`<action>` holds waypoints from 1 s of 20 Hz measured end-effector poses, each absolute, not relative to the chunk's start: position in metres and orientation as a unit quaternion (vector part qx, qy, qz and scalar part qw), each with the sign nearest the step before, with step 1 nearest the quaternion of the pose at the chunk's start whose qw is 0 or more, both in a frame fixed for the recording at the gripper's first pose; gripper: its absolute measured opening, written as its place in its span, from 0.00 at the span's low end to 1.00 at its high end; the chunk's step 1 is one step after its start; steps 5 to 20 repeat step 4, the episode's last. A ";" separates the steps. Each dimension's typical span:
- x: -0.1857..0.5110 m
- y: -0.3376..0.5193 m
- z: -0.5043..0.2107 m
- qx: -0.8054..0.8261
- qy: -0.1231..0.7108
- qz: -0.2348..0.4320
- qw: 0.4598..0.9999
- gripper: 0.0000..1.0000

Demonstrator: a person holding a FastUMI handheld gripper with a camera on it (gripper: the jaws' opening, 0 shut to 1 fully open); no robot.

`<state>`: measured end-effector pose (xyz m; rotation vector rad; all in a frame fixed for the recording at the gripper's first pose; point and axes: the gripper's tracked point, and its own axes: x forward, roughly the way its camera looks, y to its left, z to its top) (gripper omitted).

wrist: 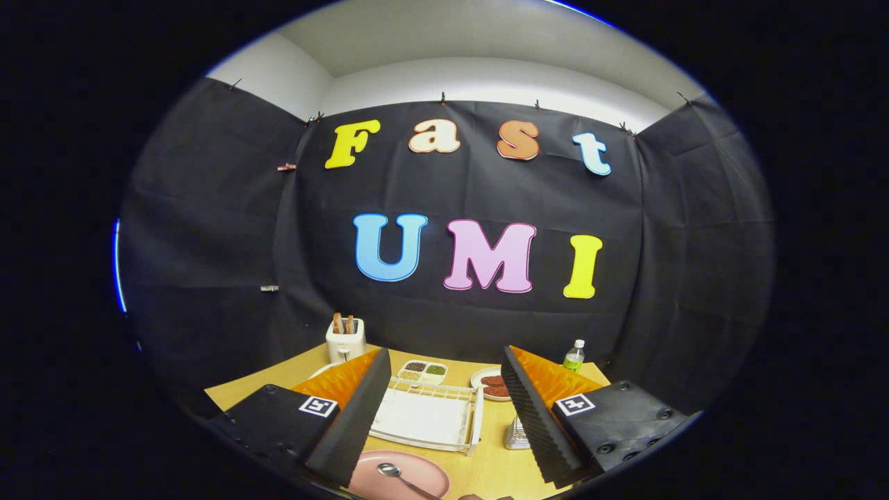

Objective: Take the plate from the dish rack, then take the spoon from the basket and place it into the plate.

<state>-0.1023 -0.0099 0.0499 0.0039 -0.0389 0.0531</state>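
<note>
- Already, the shiny metal spoon [399, 476] lay in the round pink plate [410, 473], bowl toward the left finger and handle running off toward the right; the plate sat on the pale wooden table [486, 462] just below and between the fingers, so the task looked all but finished.
- The gripper [444, 403] stood wide open, its two fingers well apart and holding nothing, raised above the tabletop with the plate beneath them.
- Risk nearest the spoon: if the open fingers were lowered or swung, the left finger could have clipped the plate's rim and tipped the spoon out, since its handle seemed to reach past the rim.
- Just beyond the plate stood the white wire dish rack [432, 417] on its tray, bare of dishes; a forward sweep could have snagged its thin rail and dragged it into the plate.
- A small ribbed silver basket [517, 434] sat close against the right finger; that finger partly hid it, so a sideways move might have toppled it.
- Farther back stood a white toaster [345, 340] with bread slices, a white divided dish of grains [422, 371], a small plate of reddish food [492, 384] and a clear bottle with a green label [574, 356], all well clear of likely trouble.
</note>
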 end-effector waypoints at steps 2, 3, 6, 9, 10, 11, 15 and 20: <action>-0.115 -0.017 0.050 0.009 -0.019 0.016 1.000 0.97; -0.120 -0.021 0.048 0.008 -0.018 0.013 1.000 0.98; -0.123 -0.024 0.047 0.008 -0.018 0.010 1.000 0.98; -0.123 -0.024 0.047 0.008 -0.018 0.010 1.000 0.98; -0.123 -0.024 0.047 0.008 -0.018 0.010 1.000 0.98; -0.123 -0.024 0.047 0.008 -0.018 0.010 1.000 0.98; -0.123 -0.024 0.047 0.008 -0.018 0.010 1.000 0.98; -0.123 -0.024 0.047 0.008 -0.018 0.010 1.000 0.98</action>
